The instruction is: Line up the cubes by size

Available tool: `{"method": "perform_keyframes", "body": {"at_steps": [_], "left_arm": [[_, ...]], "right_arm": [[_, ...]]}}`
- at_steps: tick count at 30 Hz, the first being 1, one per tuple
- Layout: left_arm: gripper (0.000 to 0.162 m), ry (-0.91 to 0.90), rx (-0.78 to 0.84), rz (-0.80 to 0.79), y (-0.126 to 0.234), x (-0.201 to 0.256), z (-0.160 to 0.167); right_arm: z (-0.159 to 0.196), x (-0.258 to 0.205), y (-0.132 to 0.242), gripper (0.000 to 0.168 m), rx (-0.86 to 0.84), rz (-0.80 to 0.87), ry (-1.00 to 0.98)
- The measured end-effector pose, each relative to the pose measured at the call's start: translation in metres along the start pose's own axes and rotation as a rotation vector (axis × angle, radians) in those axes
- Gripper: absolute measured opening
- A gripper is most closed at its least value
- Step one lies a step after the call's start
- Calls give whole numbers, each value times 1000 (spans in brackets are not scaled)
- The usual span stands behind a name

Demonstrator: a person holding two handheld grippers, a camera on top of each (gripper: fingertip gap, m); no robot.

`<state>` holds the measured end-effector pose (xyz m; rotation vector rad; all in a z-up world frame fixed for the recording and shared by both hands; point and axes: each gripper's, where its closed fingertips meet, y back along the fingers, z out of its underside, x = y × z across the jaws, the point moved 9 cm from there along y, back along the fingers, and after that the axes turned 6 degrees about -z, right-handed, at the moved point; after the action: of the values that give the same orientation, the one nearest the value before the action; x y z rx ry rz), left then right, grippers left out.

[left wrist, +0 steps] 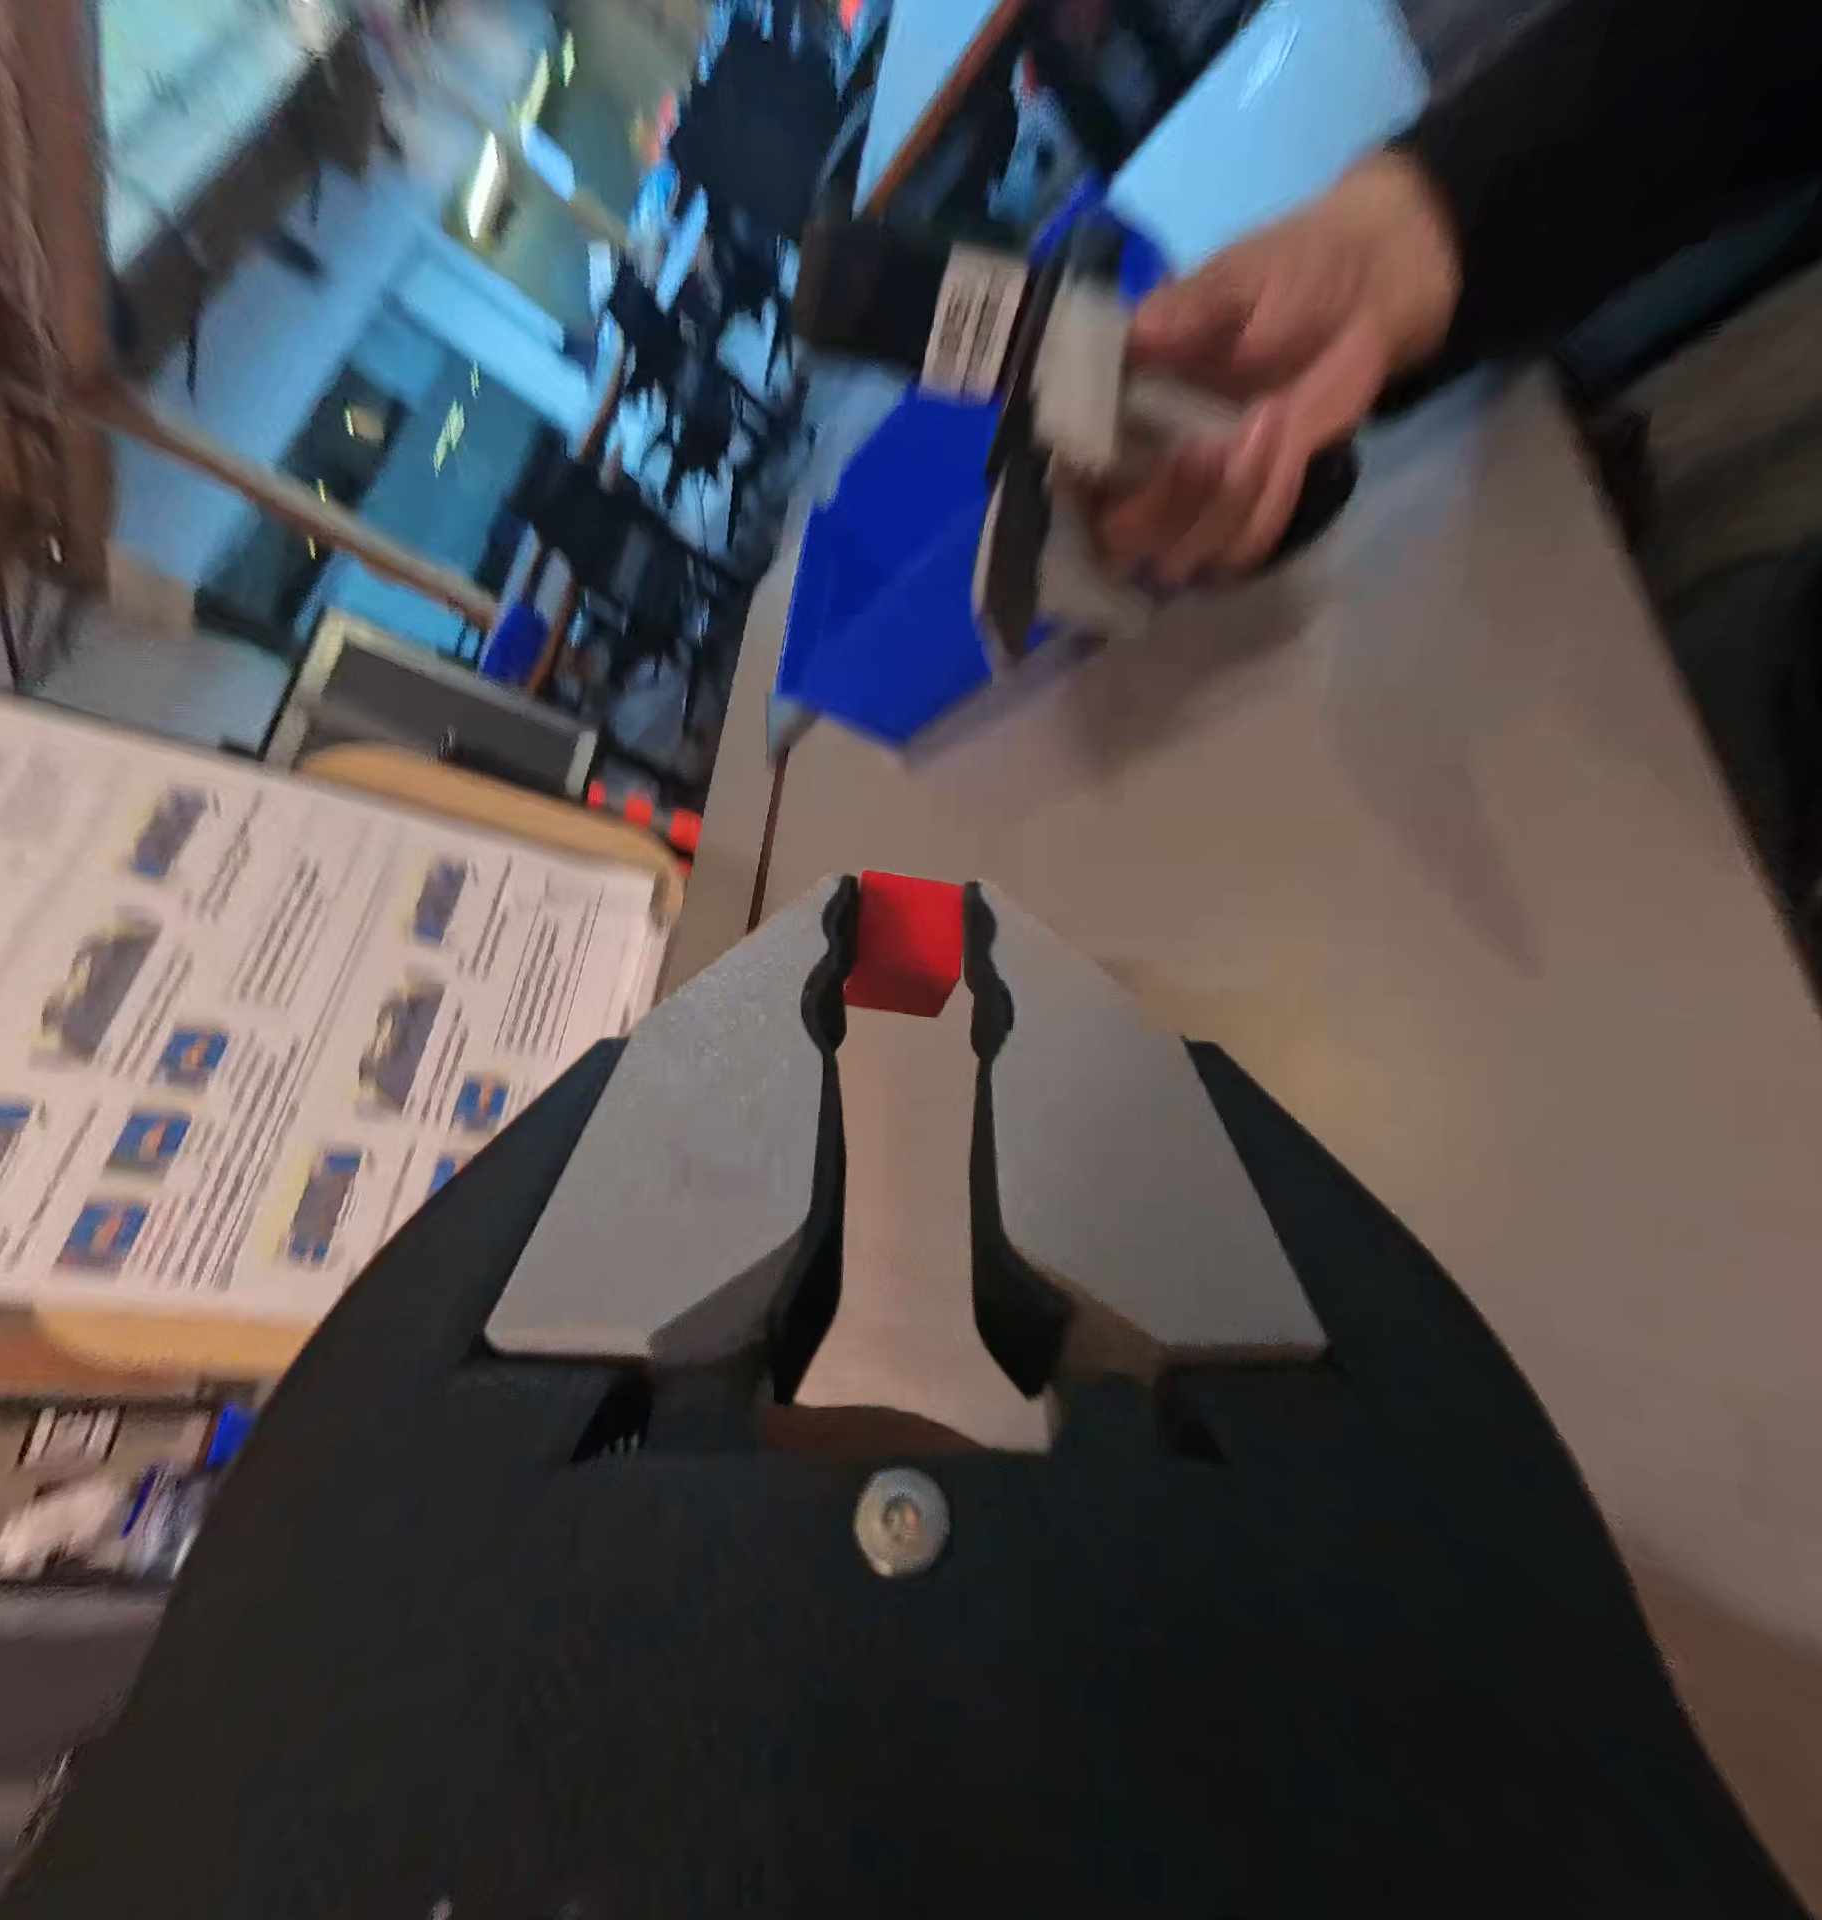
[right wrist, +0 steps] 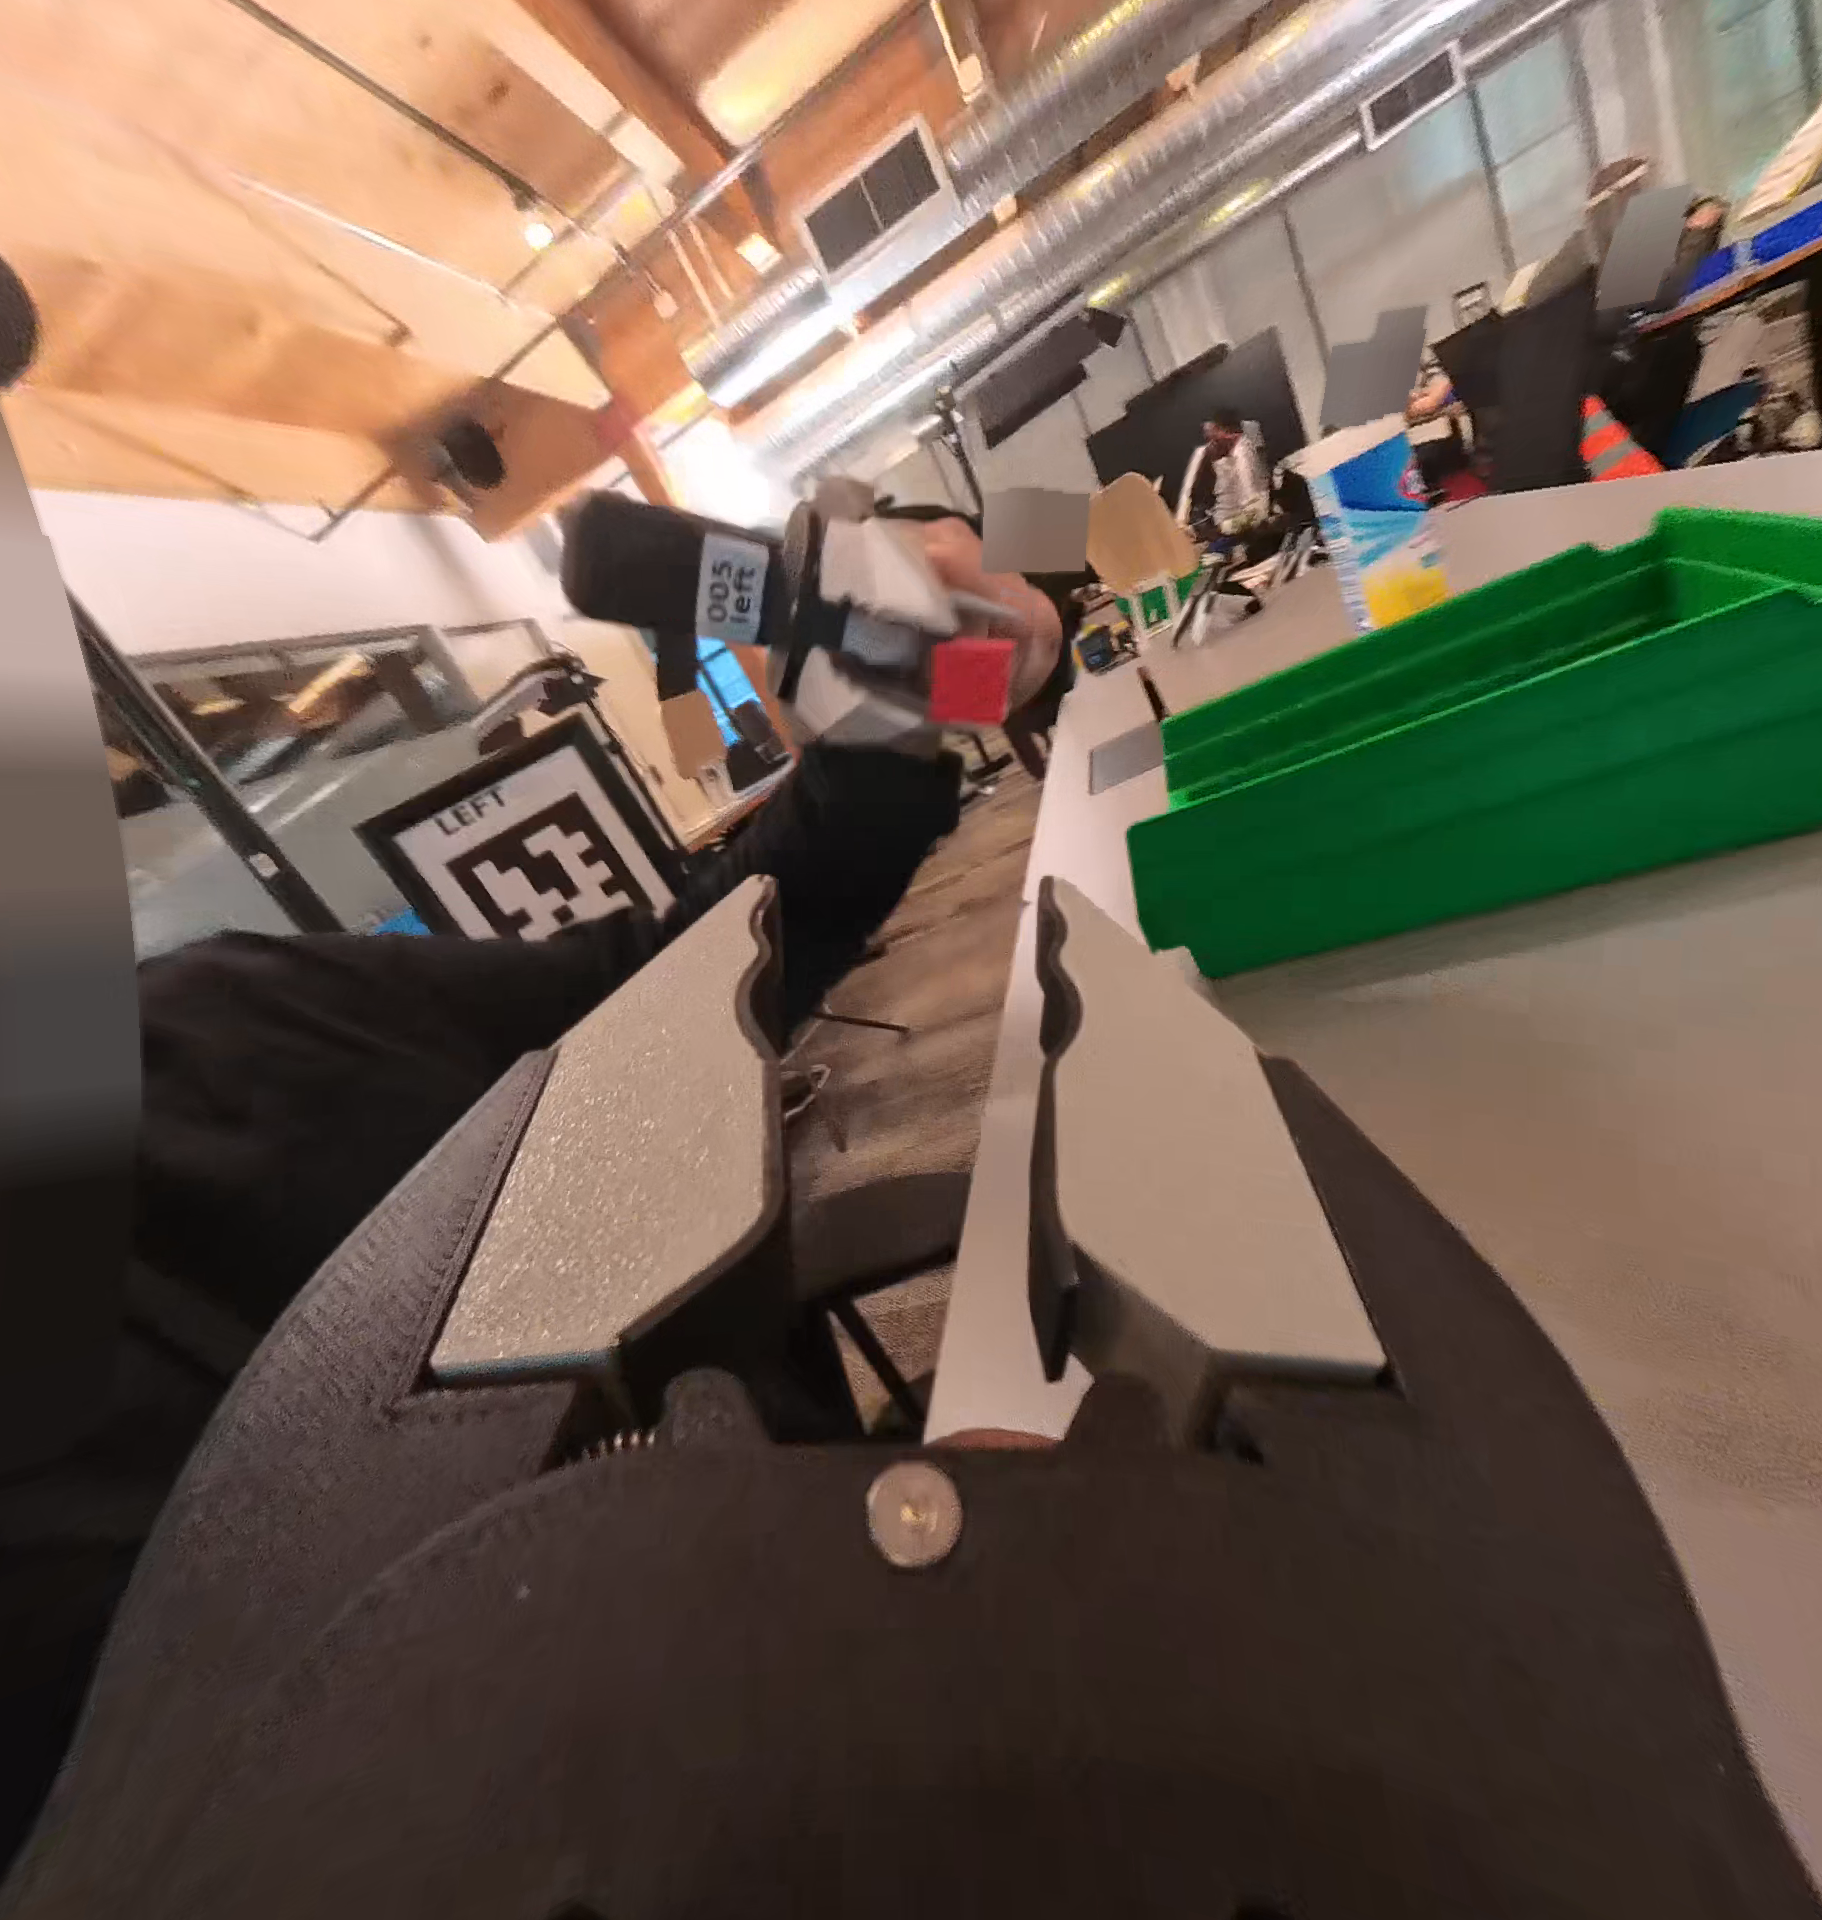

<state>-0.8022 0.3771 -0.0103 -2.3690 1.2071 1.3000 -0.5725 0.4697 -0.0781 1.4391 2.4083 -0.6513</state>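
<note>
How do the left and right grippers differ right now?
The left gripper is shut on a red cube; the right gripper is open and holds nothing. The left is raised off the grey table; the right sits low at the table's edge. Both have grey fingers with black pads.

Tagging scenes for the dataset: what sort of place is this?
Likely an open-plan lab or workshop: exposed metal ducts under a wood ceiling, rows of dark monitors, and green bins on a grey worktable.
</note>
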Motion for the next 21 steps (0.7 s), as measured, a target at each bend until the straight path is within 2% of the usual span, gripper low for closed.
{"method": "perform_keyframes", "body": {"at_steps": [4,8,10,12,16,19,21], "left_arm": [[17,-37,95,24,-23,22,-25],[17,-42,108,37,-42,35,-26],[17,-29,106,52,-49,40,-22],[10,-33,75,36,-57,43,-15],[10,-7,58,35,-64,50,-6],[7,-6,-37,-27,-81,54,21],[0,42,-105,-197,-91,54,49]], "right_arm": [[2,5,-27,50,-32,49,27],[9,5,-39,53,-14,43,6],[13,10,-40,44,-11,74,9],[17,10,-37,0,4,36,19],[22,13,-31,0,-31,92,30],[26,32,-20,0,-90,355,93],[28,27,-14,0,-149,489,225]]}}
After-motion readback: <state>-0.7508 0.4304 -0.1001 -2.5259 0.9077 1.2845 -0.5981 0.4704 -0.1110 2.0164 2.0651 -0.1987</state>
